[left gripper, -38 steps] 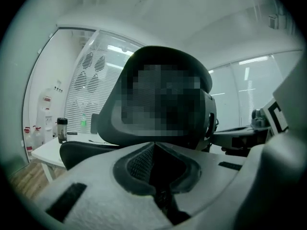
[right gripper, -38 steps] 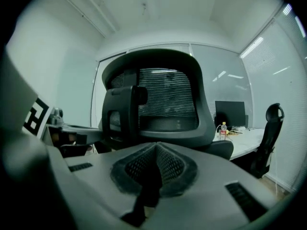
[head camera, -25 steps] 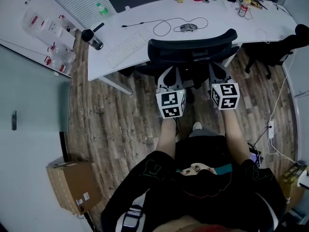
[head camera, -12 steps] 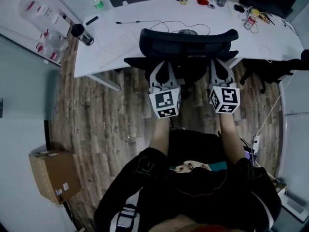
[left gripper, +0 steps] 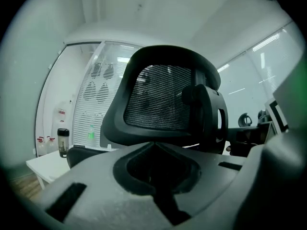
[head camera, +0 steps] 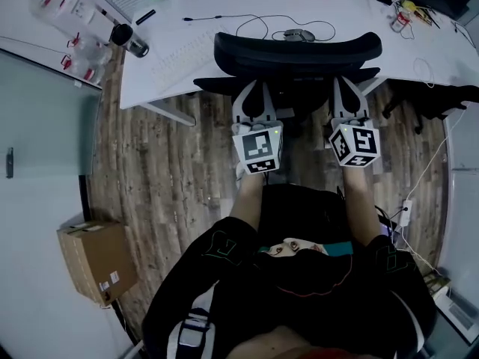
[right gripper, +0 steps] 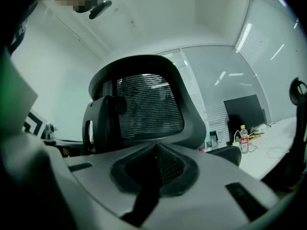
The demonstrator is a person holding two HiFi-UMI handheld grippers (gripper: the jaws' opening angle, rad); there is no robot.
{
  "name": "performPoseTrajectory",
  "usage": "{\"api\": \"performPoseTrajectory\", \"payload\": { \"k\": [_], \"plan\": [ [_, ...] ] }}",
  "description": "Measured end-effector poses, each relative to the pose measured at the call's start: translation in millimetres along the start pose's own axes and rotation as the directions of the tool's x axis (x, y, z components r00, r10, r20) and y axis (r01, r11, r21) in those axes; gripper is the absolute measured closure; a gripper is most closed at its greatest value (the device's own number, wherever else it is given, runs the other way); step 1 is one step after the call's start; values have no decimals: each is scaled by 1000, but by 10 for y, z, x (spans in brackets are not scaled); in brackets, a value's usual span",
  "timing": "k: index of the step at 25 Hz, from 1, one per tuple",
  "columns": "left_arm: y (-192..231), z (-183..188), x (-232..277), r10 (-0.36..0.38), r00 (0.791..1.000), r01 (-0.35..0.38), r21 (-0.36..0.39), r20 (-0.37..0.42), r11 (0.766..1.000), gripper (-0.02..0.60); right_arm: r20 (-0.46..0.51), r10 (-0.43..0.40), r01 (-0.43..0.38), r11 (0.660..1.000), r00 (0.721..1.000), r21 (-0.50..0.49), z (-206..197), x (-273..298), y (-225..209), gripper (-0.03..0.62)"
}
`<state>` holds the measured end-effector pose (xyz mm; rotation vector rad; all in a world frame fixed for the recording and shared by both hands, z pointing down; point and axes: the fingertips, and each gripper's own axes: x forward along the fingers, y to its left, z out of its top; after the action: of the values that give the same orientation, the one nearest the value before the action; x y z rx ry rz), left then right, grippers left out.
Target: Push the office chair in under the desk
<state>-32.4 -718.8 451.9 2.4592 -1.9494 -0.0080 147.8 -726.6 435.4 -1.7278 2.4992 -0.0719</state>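
Observation:
The black mesh office chair (head camera: 298, 51) stands with its back towards me, its seat partly under the white desk (head camera: 187, 21). Both grippers are low behind the backrest. In the head view my left gripper (head camera: 253, 96) is at the chair's left side and my right gripper (head camera: 347, 92) at its right side. Each looks shut with nothing held. In the left gripper view the mesh backrest (left gripper: 163, 97) rises close above the joined jaws of the left gripper (left gripper: 153, 145). The right gripper view shows the same backrest (right gripper: 148, 107) above the right gripper (right gripper: 156, 147). Contact with the chair is hidden.
On the desk lie a keyboard (head camera: 183, 60), a mouse (head camera: 299, 34) with its cable and a dark tumbler (head camera: 129, 40). A second black chair (head camera: 441, 99) stands at the right, with cables (head camera: 419, 193) on the wooden floor. A cardboard box (head camera: 96, 260) sits by the left wall.
The chair has rolled forward towards the desk, with both grippers following behind its back. The person has stepped closer to the desk.

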Motion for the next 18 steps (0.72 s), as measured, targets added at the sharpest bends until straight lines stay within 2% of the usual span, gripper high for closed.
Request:
{"api": "performPoseTrajectory", "payload": {
  "k": [3, 8, 12, 18],
  "plan": [
    [5, 11, 27, -13, 1000, 13, -11, -13, 1000, 572, 1, 5, -5, 1000, 1000, 13, 24, 4, -8, 585],
    [30, -48, -46, 31, 999, -33, -41, -35, 999, 571, -56, 56, -56, 998, 997, -11, -24, -45, 54, 585],
    [11, -64, -76, 37, 998, -41, -63, -55, 997, 572, -71, 64, -65, 998, 995, -15, -31, -82, 55, 586],
    [-28, -131, -168, 49, 992, -53, -29, -112, 998, 574, -122, 76, -81, 996, 990, -33, -84, -159, 100, 589]
  ]
}}
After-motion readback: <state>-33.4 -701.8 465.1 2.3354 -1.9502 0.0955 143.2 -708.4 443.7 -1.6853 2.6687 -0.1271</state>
